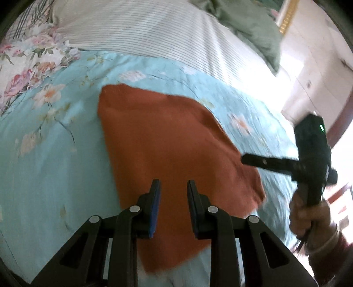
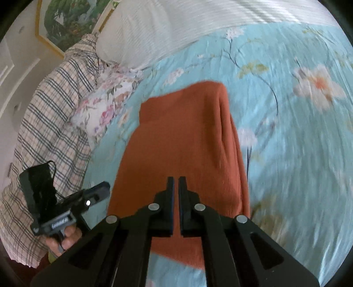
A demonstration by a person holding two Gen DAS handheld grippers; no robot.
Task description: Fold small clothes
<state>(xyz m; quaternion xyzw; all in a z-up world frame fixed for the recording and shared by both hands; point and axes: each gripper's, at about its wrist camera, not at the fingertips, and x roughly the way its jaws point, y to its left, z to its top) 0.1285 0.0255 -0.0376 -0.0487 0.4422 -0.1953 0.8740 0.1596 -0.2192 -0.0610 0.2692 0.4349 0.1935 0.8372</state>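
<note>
left gripper (image 1: 173,187): nearest in the left wrist view, low in the frame, its two black fingers with blue pads standing a little apart. nothing lies between the pads; the orange cloth shows through the gap from below.
right gripper (image 2: 175,183): nearest in the right wrist view, its fingers drawn together with only a thin slit left, pressed closed on nothing. seen from the left wrist view it comes in from the right, its tip at the cloth's right edge; whether it touches there is unclear through the blur.
hands: a hand (image 1: 308,212) grips the right tool's handle at the right edge of the left wrist view; fingers of the other hand (image 2: 66,240) curl under the left tool's handle at the lower left of the right wrist view.
orange cloth (image 1: 167,136): a small rust-orange garment lying on the bed just beyond both sets of fingers, spread mostly flat. in the right wrist view its right side is doubled over in a rounded fold.
floral bedspread (image 1: 55,143): pale blue with white and peach blossoms, under the cloth and around it on all sides.
checked fabric (image 2: 50,123): plaid, bunched at the left side of the bed.
striped sheet (image 1: 143,28): white with thin lines, beyond the bedspread.
green bedding (image 1: 249,24): crumpled, at the far end.
framed picture (image 2: 70,19): on the far wall.
</note>
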